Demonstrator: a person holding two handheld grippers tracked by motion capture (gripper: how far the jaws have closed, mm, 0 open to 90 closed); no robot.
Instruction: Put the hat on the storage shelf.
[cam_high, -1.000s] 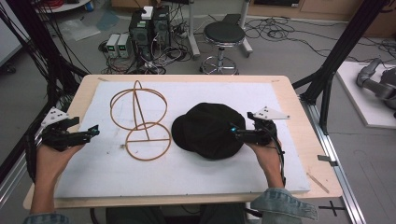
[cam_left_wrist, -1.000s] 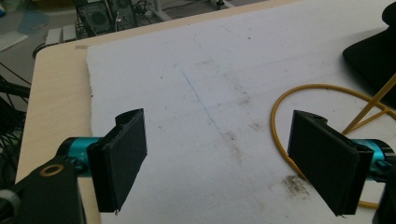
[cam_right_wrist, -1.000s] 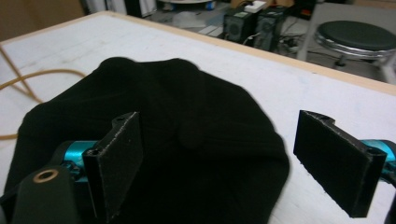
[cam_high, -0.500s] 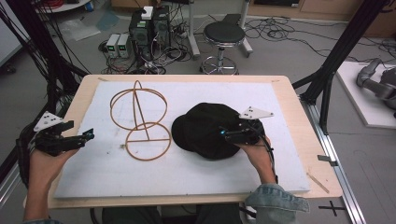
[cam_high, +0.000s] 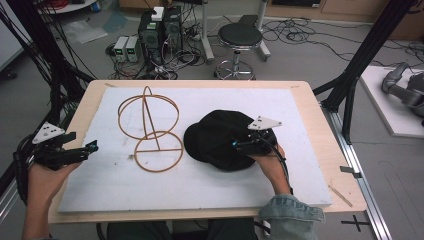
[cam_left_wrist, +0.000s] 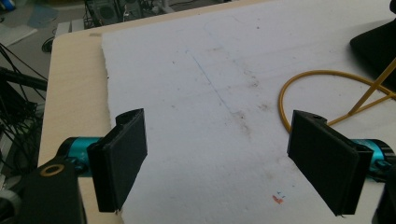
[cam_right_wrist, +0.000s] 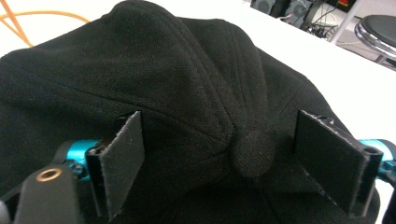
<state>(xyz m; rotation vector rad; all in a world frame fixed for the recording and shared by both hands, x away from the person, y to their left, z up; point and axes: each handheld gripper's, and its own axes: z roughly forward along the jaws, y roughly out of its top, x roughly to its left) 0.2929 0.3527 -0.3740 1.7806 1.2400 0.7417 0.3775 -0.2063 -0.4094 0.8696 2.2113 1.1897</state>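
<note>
Grasp step: right gripper (cam_high: 239, 145) is sitting over the black cap (cam_high: 215, 137), at 3 o'clock of the wire stand (cam_high: 150, 131), jaws just narrowing slightly, wide around the top button (cam_right_wrist: 252, 151), pads not pressing. Next I'd say: lower, pinch crown. Left gripper (cam_high: 90, 148) is idling open.

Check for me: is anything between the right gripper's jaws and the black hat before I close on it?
Nothing visible is. The right gripper sits directly over the black hat, jaws open on either side of its top button. The wire hat stand stands apart, to the hat's left on the white mat.
</note>
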